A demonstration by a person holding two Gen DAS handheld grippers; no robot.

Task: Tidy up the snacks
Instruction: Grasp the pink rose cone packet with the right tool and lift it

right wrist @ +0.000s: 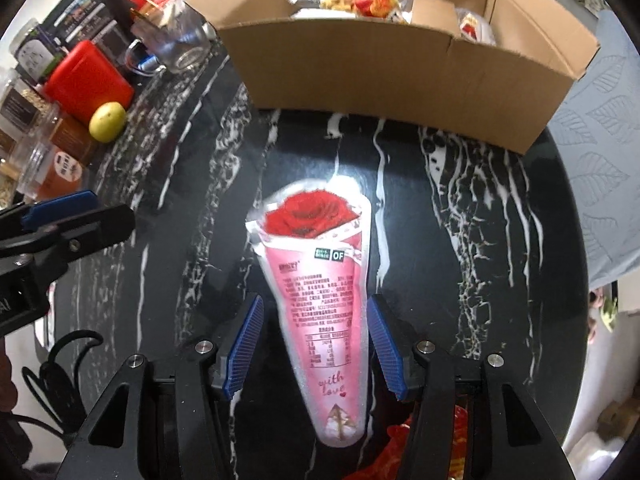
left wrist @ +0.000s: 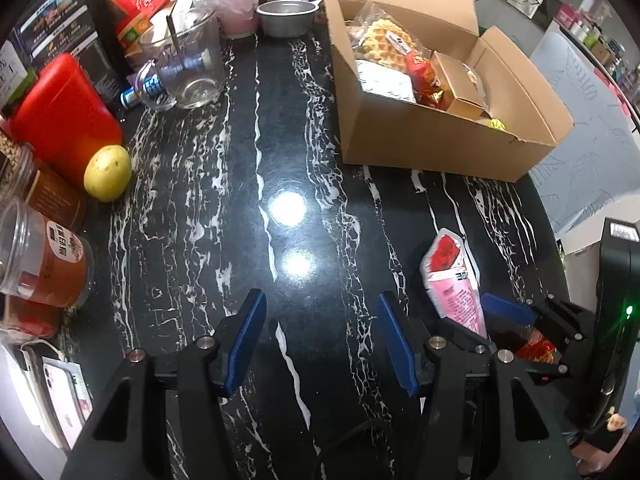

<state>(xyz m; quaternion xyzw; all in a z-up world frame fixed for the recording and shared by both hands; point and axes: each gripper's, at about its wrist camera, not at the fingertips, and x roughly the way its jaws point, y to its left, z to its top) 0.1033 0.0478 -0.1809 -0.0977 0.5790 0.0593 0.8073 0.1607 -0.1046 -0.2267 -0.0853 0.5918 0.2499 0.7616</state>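
Note:
A pink cone-shaped snack packet [right wrist: 320,300] printed with a red rose lies flat on the black marble table [right wrist: 440,240]. My right gripper [right wrist: 315,304] hangs over it, open, one blue pad on each side of the packet and small gaps showing. A crumpled red wrapper [right wrist: 396,440] lies under its right finger. Behind stands an open cardboard box [right wrist: 400,80] holding a waffle pack [left wrist: 384,40] and a red packet [left wrist: 426,76]. My left gripper [left wrist: 322,304] is open over bare tabletop, left of the packet [left wrist: 452,280], with nothing between its fingers.
Along the left side stand a yellow lemon [left wrist: 108,172], a red container [left wrist: 64,116], a glass jug [left wrist: 188,64], plastic jars [left wrist: 44,256] and a dark bag [left wrist: 68,24]. A metal bowl [left wrist: 286,16] sits at the back. The table's rounded edge [left wrist: 556,216] runs close on the right.

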